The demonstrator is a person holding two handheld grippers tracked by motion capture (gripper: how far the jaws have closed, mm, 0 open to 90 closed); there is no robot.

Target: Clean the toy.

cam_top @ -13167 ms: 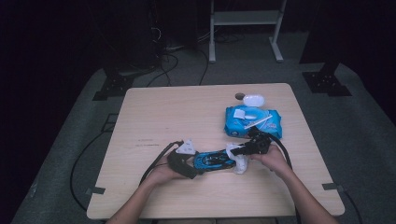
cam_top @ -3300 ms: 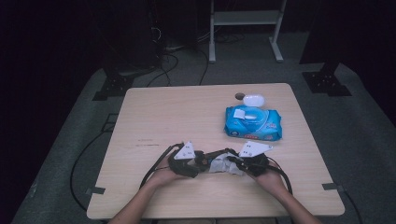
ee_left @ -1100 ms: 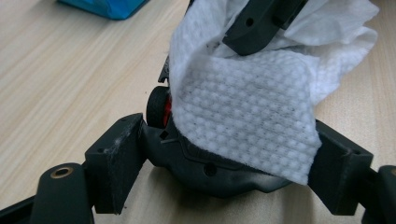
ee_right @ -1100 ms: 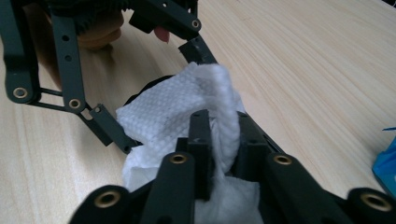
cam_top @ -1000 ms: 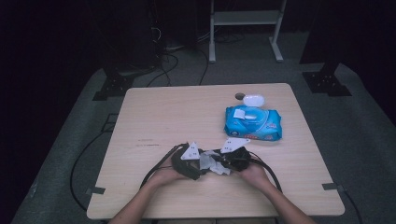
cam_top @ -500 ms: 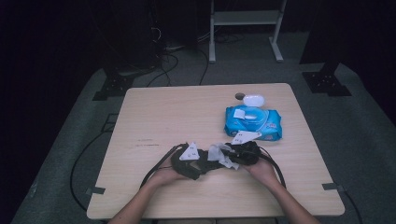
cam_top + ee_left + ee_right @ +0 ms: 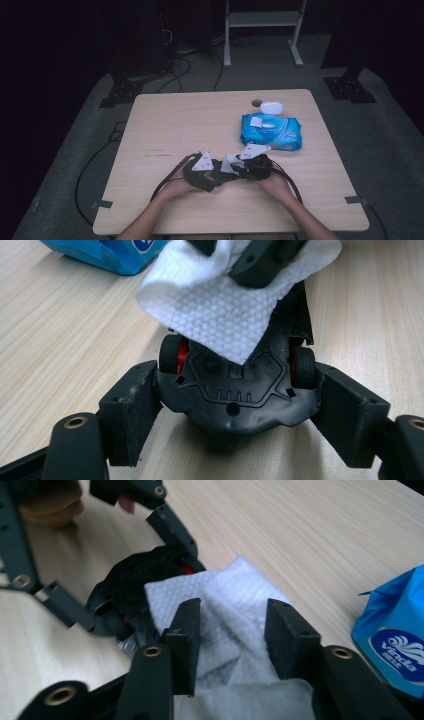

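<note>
My left gripper is shut on a black toy car with red wheel hubs, held underside up just above the table. My right gripper is shut on a bunched white wipe and presses it onto the car. In the left gripper view the wipe drapes over the far half of the car. From above, the left gripper and the right gripper meet near the table's front edge, with the wipe between them.
A blue pack of wipes lies behind the right gripper, also seen as the pack. A small white dish sits beyond it. The wooden table is bare on its left half. Cables trail off the front left.
The right gripper has shifted the wipe a little right and back over the car during the last second. The left gripper has kept the car in place.
</note>
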